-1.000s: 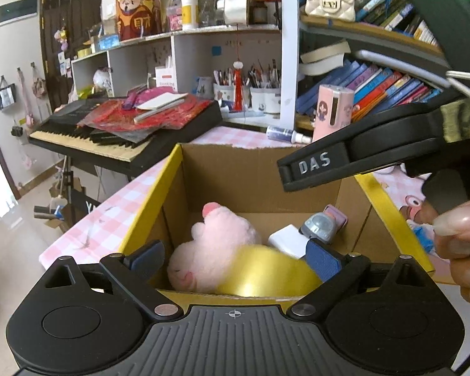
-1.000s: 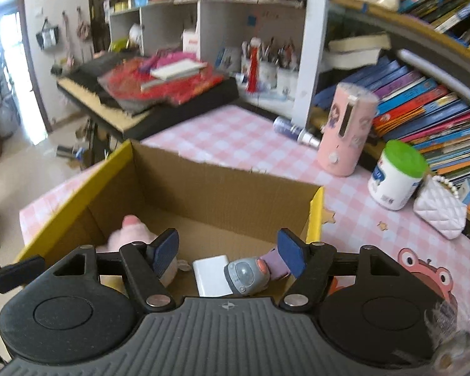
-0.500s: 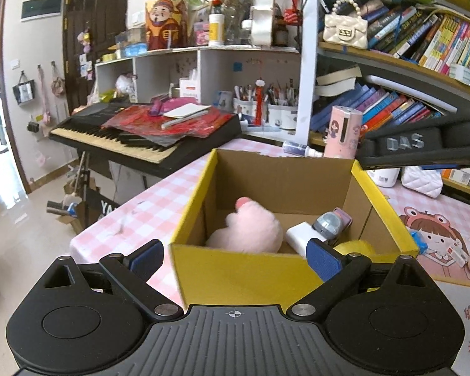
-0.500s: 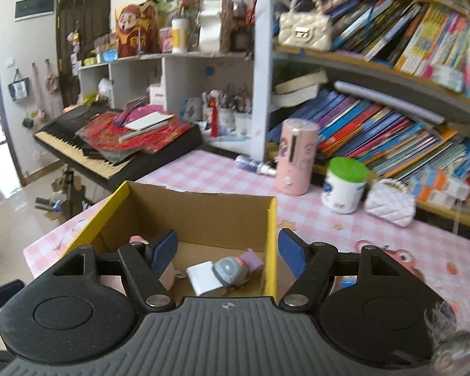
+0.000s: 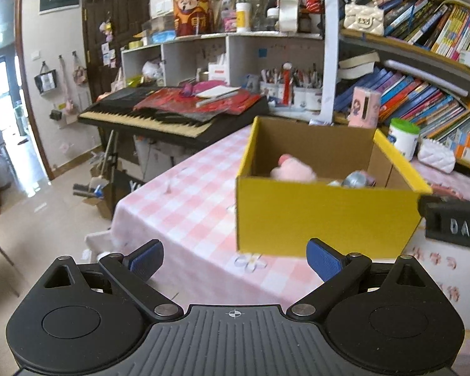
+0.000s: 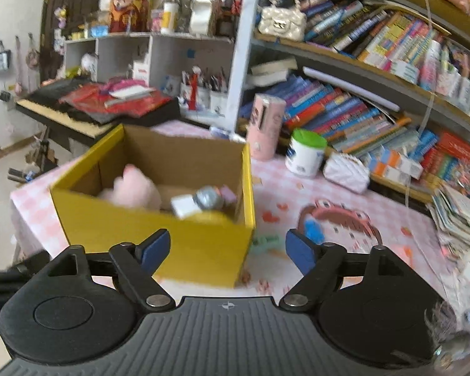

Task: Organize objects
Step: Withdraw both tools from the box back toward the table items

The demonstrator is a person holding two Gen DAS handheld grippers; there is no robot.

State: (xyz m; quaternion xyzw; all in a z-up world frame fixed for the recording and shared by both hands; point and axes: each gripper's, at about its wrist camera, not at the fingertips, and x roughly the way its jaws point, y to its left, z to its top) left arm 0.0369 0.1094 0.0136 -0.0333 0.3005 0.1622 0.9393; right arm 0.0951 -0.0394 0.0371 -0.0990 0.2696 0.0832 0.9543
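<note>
A yellow cardboard box (image 5: 322,219) (image 6: 172,232) stands on the pink checked tablecloth. Inside it lie a pink plush toy (image 5: 293,170) (image 6: 134,188), a white block (image 6: 185,205) and a grey round gadget (image 6: 208,197). My left gripper (image 5: 235,258) hangs open in front of the box's near wall with nothing between its fingers. My right gripper (image 6: 227,247) is level with the box's near right corner; its jaws are opening and hold nothing. Its black side shows at the right edge of the left wrist view. A green clip (image 6: 266,240) and a small blue thing (image 6: 313,228) lie on the table right of the box.
Behind the box stand a pink cylinder (image 6: 266,128), a white jar with a green lid (image 6: 305,153) and a white quilted purse (image 6: 346,172), under shelves packed with books. A keyboard piled with red papers (image 5: 172,116) sits far left. The table drops off at the left edge (image 5: 119,219).
Both grippers have drawn back from above the box, so its yellow outer wall now faces them. The right jaws stand wider. The yellow roll seen earlier is hidden behind the wall.
</note>
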